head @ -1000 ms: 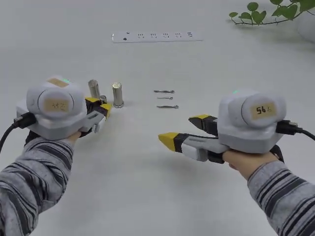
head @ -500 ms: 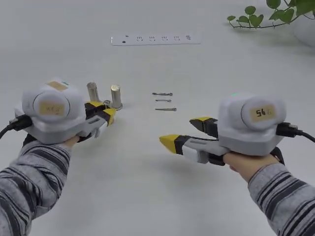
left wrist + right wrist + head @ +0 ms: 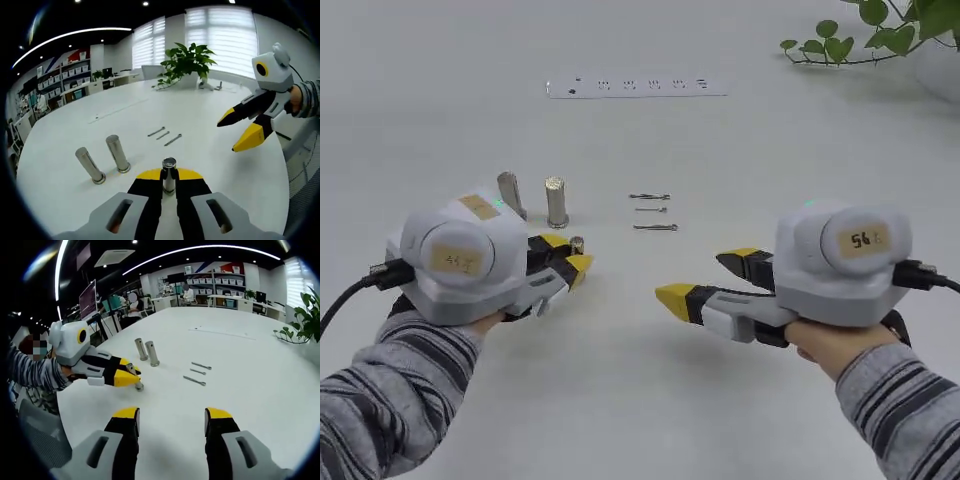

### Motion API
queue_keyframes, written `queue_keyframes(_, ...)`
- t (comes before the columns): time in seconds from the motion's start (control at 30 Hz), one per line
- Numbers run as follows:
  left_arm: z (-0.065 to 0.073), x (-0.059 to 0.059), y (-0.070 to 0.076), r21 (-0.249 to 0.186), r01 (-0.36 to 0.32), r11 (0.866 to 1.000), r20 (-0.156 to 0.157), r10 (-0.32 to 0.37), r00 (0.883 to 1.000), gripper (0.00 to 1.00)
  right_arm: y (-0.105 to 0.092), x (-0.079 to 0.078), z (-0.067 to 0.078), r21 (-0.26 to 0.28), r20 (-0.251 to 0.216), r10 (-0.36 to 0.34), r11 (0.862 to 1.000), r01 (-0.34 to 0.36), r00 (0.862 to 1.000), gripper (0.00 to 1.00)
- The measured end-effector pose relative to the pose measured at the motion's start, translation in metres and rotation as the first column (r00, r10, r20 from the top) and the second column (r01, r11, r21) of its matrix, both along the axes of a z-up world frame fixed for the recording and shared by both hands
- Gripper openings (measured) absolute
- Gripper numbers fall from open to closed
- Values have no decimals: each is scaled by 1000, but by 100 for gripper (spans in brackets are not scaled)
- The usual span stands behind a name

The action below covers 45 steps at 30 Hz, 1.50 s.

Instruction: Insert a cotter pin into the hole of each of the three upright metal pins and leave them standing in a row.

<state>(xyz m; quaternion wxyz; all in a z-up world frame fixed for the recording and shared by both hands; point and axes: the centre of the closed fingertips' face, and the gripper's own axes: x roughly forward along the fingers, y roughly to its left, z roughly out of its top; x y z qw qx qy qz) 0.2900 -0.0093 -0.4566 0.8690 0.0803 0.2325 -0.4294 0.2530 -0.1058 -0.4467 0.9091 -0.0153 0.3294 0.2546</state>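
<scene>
1. Jaws on my left gripper (image 3: 169, 176) are pressed onto one metal pin, the held pin (image 3: 169, 169), and pinch it on both sides.
2. The held pin stands straight up between the yellow tips, and its round top pokes out above them. In the head view I see that top (image 3: 577, 243) just past my left gripper (image 3: 567, 262).
3. In the right gripper view the foot of the held pin (image 3: 137, 383) is low by the table (image 3: 280, 390), but I cannot tell if it touches.
4. My right gripper (image 3: 172, 416) is spread wide, with bare table between its two tips. It pinches nothing.
5. In the head view my right gripper (image 3: 705, 277) is well apart from my left one, and its tips point toward it.
6. Behind my left gripper stand two more metal pins, side by side on the table: the left free pin (image 3: 510, 192) and the right free pin (image 3: 556, 202). Nothing touches them.
7. The three cotter pins (image 3: 652, 209) lie flat in a little stack of lines, to the right of the free pins and away from both grippers.
8. Far back on the table lies a white power strip (image 3: 635, 87).
9. A green plant (image 3: 860, 30) sits in the far right corner.
10. My sleeves (image 3: 390, 390) are grey with stripes.
</scene>
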Motion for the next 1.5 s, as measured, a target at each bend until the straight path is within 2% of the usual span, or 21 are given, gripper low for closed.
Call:
queue_keyframes(0.07, -2, 0, 0, 16, 11, 1000, 16, -11, 1000, 5, -1, 0, 0, 0, 1, 1, 1000, -1, 1000, 49)
queue_keyframes(0.17, -6, -4, 0, 22, 22, 1000, 7, -22, 1000, 5, -2, 1, 1, 5, 3, -6, 1000, 6, 1000, 49)
queue_keyframes(0.3, -5, -6, -1, 31, 40, 999, 31, -41, 999, 5, -3, 2, 1, 5, 3, -8, 1000, 8, 1000, 49)
queue_keyframes(0.53, -5, -8, -1, 24, 49, 998, 14, -50, 999, 7, -2, 1, 0, 2, -11, 9, 1000, -9, 1000, 49)
queue_keyframes(0.67, -6, -10, 1, 25, 44, 999, 1, -44, 999, 16, 1, 3, 2, -7, -21, 54, 999, -54, 998, 49)
queue_keyframes(0.8, -4, -12, 3, 24, 23, 999, -9, -23, 1000, 23, -1, 12, 9, -26, -13, 95, 995, -95, 995, 48)
queue_keyframes(0.9, 2, -13, 7, 11, -14, 1000, -13, 14, 1000, 32, -2, 19, 14, -49, -23, 130, 990, -131, 991, 41)
queue_keyframes(1.0, 5, -15, 11, 5, -49, 999, -25, 49, 998, 40, -7, 26, 15, -112, -37, 183, 976, -186, 982, 37)
queue_keyframes(1.1, 7, -15, 16, 13, -77, 997, -16, 78, 997, 49, -10, 37, 17, -150, -42, 210, 965, -214, 977, 34)
queue_keyframes(1.17, 9, -15, 20, -16, -133, 991, -37, 133, 990, 51, -10, 45, 19, -167, -45, 233, 957, -238, 971, 30)
queue_keyframes(1.23, 9, -15, 24, -22, -150, 988, -38, 149, 988, 53, -10, 52, 20, -187, -60, 258, 946, -265, 964, 26)
queue_keyframes(1.4, 13, -18, 32, -4, -190, 982, -27, 190, 981, 62, -8, 69, 19, -260, -79, 349, 897, -357, 934, 21)
queue_keyframes(1.5, 16, -20, 35, 1, -198, 980, -19, 198, 980, 66, -6, 78, 16, -287, -96, 381, 874, -392, 920, 19)
